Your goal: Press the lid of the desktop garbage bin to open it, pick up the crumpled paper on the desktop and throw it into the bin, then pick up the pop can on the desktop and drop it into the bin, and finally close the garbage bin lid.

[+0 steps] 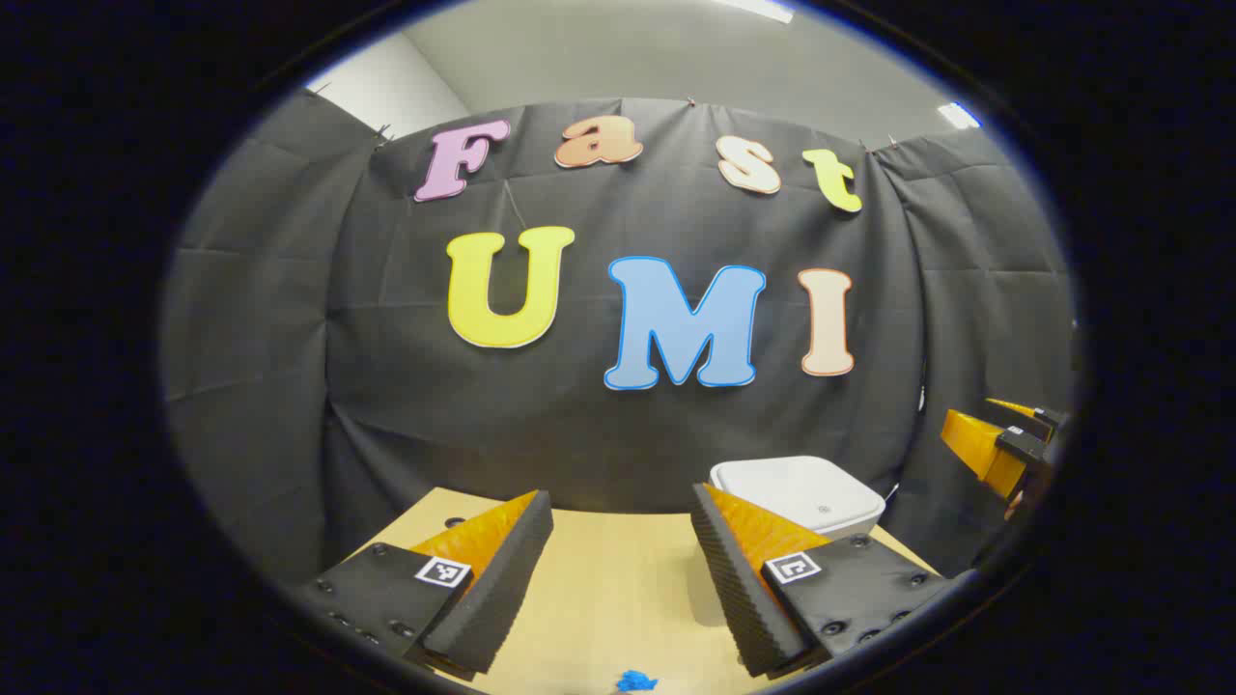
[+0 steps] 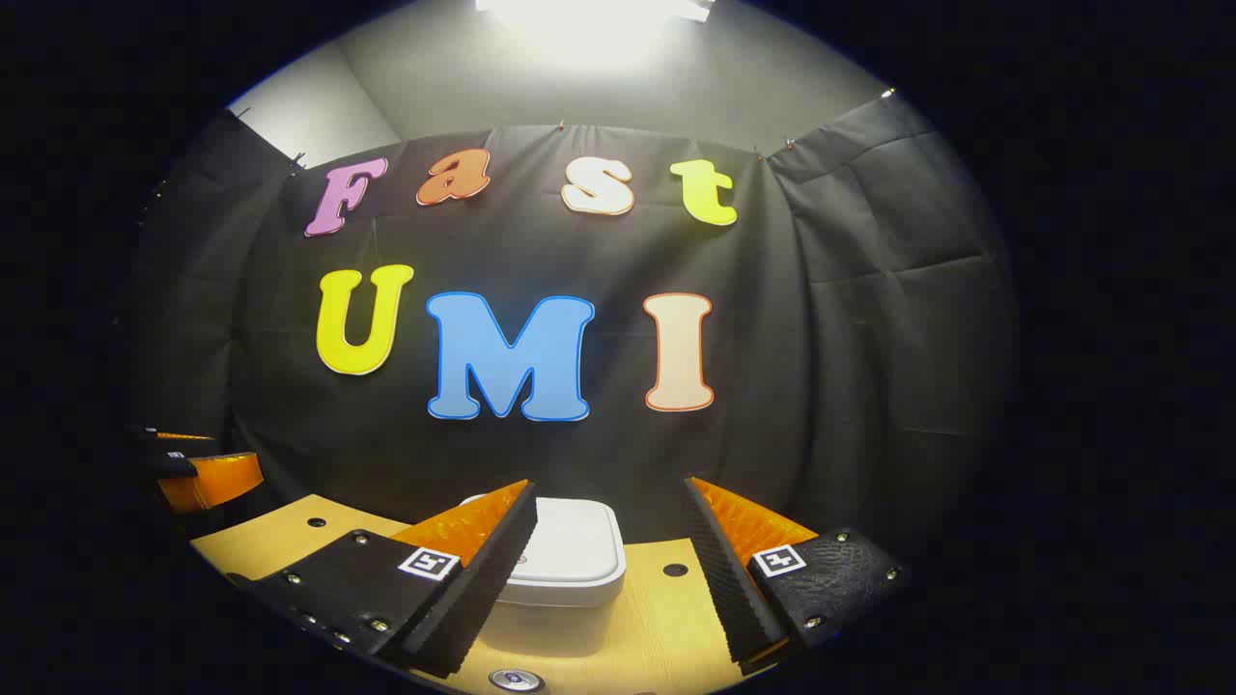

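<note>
While both grippers hover above the tabletop (image 1: 618, 569) with jaws spread wide and empty, the left gripper (image 1: 623, 579) view catches a scrap of blue (image 1: 635, 682) at its bottom edge, the closed white bin (image 1: 797, 494) to the right, and the right gripper (image 1: 1004, 444) at far right. From the right gripper (image 2: 608, 569) view, the left gripper (image 2: 193, 473) sits far left, the bin (image 2: 570, 560) lies between its fingers, and a can top (image 2: 515, 680) peeks below.

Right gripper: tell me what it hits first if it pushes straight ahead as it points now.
Probably the white bin: its closed lid sits between the open fingers of the right gripper, straight ahead on the table. Depth is unclear; aimed higher, it might pass over it to the booth wall.
</note>
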A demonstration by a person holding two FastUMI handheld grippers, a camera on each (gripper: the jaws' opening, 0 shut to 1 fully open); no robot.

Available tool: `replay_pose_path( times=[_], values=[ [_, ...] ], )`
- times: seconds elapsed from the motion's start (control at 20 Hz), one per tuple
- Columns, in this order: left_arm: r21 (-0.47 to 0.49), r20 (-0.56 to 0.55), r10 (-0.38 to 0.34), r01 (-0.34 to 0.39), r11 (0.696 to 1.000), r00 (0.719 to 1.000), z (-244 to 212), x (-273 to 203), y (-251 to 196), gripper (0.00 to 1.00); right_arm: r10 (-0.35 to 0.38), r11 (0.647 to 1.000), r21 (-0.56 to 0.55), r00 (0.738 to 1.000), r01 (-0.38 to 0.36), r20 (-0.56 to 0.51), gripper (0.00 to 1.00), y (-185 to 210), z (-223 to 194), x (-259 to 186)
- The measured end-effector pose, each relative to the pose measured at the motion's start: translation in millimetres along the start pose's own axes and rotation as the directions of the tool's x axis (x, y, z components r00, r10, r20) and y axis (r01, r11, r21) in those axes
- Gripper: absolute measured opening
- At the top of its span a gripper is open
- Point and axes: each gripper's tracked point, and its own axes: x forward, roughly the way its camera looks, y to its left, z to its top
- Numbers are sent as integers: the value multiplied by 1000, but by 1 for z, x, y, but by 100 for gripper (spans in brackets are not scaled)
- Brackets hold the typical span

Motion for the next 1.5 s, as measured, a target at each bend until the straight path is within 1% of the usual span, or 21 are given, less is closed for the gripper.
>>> replay_pose_path(
  times=[0.35, 0.9, 1.35, 1.4, 1.45, 1.5],
  values=[
    [6, 23, -26, 26, 1000, 999, 8, 3, -10, 95, -4, 1000, 13, 1000, 5, -7, 95, -3, -2, 0],
    [34, 51, -30, 28, 999, 998, 19, -1, -17, 95, 42, 999, 30, 999, -42, -5, 95, 3, -2, 3],
    [41, 58, -36, 34, 999, 998, 22, -5, -20, 95, 59, 998, 28, 998, -59, 0, 95, 6, -2, 3],
    [42, 59, -36, 33, 999, 998, 21, -5, -21, 95, 60, 998, 28, 998, -60, -5, 100, 7, -2, 2],
    [42, 59, -36, 34, 999, 998, 21, -5, -21, 95, 71, 997, 28, 997, -71, -8, 91, 10, -3, 3],
    [42, 60, -36, 34, 999, 998, 22, -7, -21, 95, 75, 997, 29, 997, -75, -9, 96, 12, -2, 3]
  ],
)
